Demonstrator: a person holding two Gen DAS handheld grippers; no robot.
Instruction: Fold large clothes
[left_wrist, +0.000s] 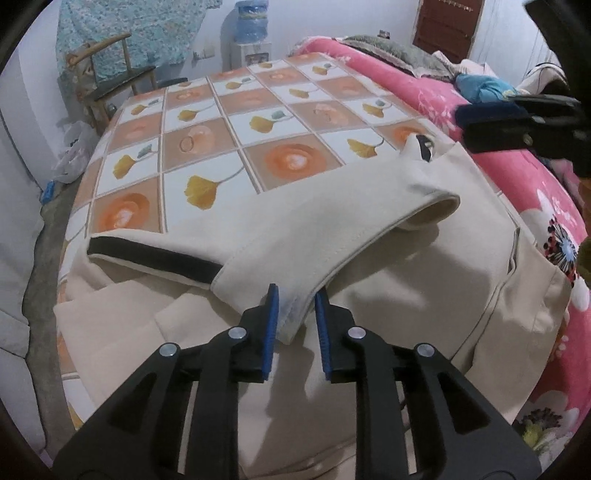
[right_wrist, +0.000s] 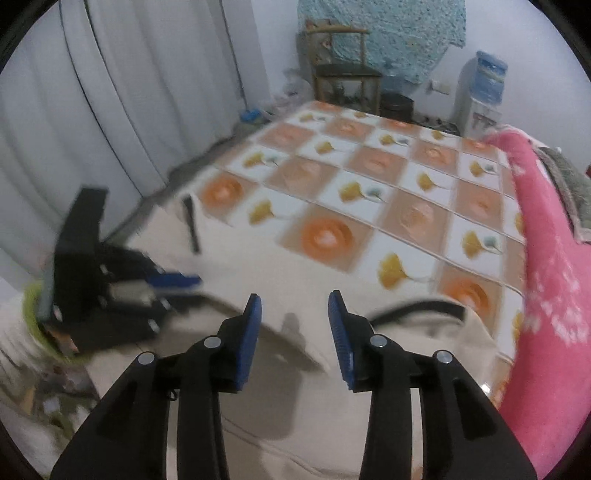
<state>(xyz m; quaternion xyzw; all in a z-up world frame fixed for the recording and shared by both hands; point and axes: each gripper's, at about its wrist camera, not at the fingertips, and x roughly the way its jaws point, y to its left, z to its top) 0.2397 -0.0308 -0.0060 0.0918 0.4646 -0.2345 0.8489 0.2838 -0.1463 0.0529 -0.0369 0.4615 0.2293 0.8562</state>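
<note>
Left wrist view: left gripper (left_wrist: 295, 295) pinches a fold of the cream garment (left_wrist: 369, 295), lifted low centre over the checked bedsheet (left_wrist: 229, 122). Garment's near edge cut off by the frame. Right wrist view, blurred: right gripper (right_wrist: 294, 302) fingers apart, nothing between; pink blanket (right_wrist: 546, 295) at right edge.

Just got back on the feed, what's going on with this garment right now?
A person is folding a cream garment spread on the patterned bedsheet. The left gripper has a fold of its black-trimmed sleeve between its fingers, lifted over the body. The right gripper is open above the cloth, holding nothing. The right wrist view is motion-blurred.
</note>
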